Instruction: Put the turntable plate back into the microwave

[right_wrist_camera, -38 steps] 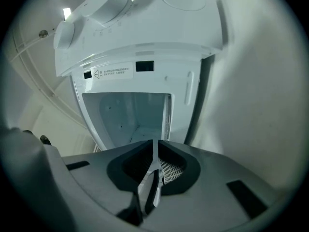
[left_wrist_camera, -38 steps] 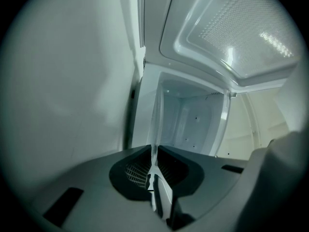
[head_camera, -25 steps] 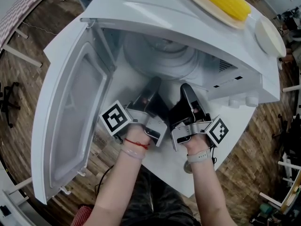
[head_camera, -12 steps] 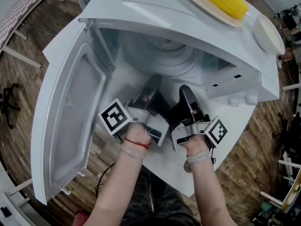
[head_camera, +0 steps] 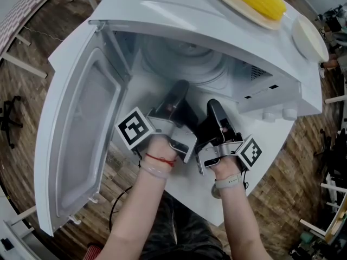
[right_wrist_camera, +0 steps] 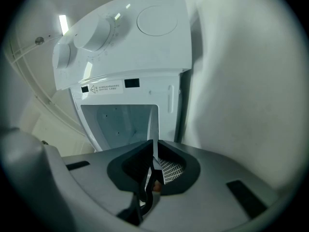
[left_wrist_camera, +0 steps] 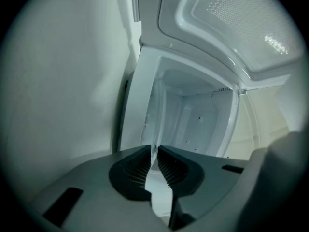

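Glass turntable plate [head_camera: 187,64] lies ahead at upper centre inside the microwave [head_camera: 162,15]; your left gripper [left_wrist_camera: 155,151] and right gripper [right_wrist_camera: 153,146] pinch its near rim.

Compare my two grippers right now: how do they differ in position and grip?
The left gripper reaches slightly deeper into the microwave than the right gripper. The left gripper works beside the open door; the right gripper is on the side of the knobs. Both are shut on the rim of the glass turntable plate.
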`<act>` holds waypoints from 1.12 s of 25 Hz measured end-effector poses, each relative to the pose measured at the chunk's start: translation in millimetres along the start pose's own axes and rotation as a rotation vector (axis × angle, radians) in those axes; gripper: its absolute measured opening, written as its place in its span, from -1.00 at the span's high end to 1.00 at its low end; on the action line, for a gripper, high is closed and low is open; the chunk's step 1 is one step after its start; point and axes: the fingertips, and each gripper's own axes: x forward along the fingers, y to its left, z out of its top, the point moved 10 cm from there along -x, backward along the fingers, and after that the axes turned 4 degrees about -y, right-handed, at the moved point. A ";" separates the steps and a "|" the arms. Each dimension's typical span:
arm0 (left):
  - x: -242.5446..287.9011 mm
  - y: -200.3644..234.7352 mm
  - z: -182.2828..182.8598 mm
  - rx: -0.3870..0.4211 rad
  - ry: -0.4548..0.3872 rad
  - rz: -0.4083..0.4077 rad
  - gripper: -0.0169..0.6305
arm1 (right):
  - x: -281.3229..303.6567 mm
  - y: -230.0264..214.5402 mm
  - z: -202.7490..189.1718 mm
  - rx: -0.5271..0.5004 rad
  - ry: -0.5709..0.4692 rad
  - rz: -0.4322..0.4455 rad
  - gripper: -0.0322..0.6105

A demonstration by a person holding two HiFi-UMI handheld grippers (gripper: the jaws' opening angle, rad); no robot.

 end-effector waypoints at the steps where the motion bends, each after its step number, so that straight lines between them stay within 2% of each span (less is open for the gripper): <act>1: 0.6 0.1 -0.1 0.003 0.002 0.000 0.81 | 0.1 0.0 0.4 -0.002 0.000 0.000 0.75; 5: 0.5 0.1 1.3 0.038 0.012 0.028 0.81 | 1.8 1.4 -0.9 -0.029 0.013 0.002 0.75; 10: -0.6 1.7 6.3 0.081 0.035 0.083 0.81 | 13.0 11.4 -2.4 -0.113 0.058 0.041 0.75; 16: -0.2 3.6 10.9 0.122 0.072 0.108 0.81 | 27.9 14.3 -4.9 -0.194 0.120 0.014 0.75; 21: 0.4 1.1 15.4 0.145 0.109 0.104 0.81 | 37.9 15.5 -9.7 -0.213 0.164 0.002 0.75; 28: -5.7 0.6 23.4 0.140 0.091 0.093 0.81 | 46.6 11.4 -12.7 -0.170 0.170 -0.019 0.75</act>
